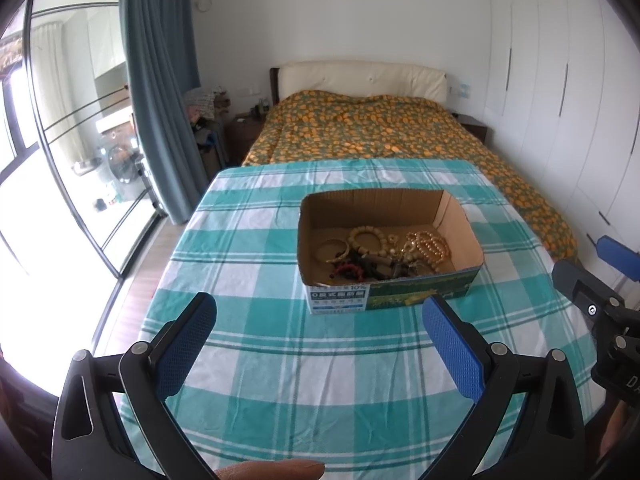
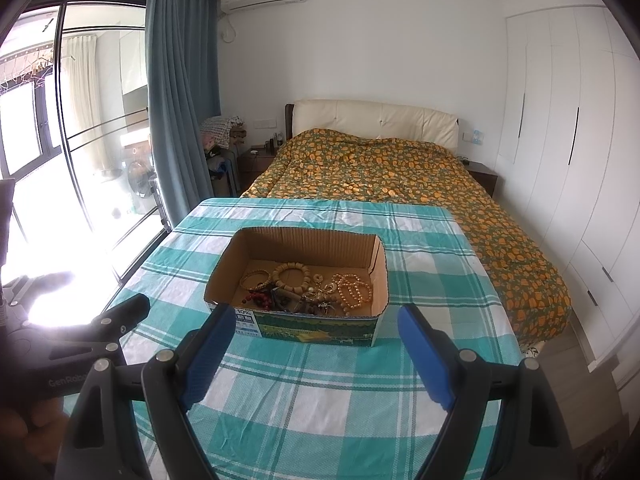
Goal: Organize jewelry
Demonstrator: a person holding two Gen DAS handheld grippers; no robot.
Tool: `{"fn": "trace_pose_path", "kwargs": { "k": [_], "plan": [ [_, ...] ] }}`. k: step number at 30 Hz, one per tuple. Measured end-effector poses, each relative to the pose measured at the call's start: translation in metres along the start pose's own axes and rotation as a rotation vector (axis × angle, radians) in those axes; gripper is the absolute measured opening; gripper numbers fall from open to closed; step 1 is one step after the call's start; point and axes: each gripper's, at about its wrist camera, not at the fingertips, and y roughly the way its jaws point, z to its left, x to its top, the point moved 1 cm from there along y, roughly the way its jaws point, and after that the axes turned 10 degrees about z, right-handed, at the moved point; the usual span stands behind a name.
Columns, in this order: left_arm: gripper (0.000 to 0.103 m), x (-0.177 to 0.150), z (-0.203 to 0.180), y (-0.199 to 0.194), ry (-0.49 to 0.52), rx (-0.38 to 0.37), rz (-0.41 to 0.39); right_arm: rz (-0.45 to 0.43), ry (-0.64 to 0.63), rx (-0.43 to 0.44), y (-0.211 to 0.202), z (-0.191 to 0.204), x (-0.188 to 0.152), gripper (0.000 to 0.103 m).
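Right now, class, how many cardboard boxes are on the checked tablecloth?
1. The box sits mid-table on the tablecloth, holding tangled jewelry, beyond both open grippers. None seems hidden.

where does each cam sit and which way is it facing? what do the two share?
Left wrist: on the left gripper, angled down across the checked tablecloth at the cardboard box of jewelry; shows its own open blue fingers, a fingertip at the bottom edge, and the right gripper at far right.
Right wrist: on the right gripper, same downward aim, box nearer and left of centre; shows its open fingers and the left gripper at left.
Shared: box, jewelry, tablecloth, bed, wardrobe, curtain.
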Motion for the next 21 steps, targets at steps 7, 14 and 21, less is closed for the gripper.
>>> {"fn": "trace_pose_path", "kwargs": {
  "k": [7,14,21],
  "plan": [
    [0.103,-0.0006,-0.0012,-0.0001,0.003,0.003,-0.001,-0.003,0.008,0.006,-0.0011,-0.0018,0.0005,0.085],
    [0.103,-0.001,-0.0037,-0.0007,0.012,-0.001,-0.006,0.0,0.009,0.004,0.0013,-0.0032,-0.0006,0.085],
    [0.103,-0.0041,-0.0032,-0.0023,0.024,-0.032,-0.026,0.018,0.023,0.0,0.0077,-0.0064,-0.0045,0.085]
  ]
}}
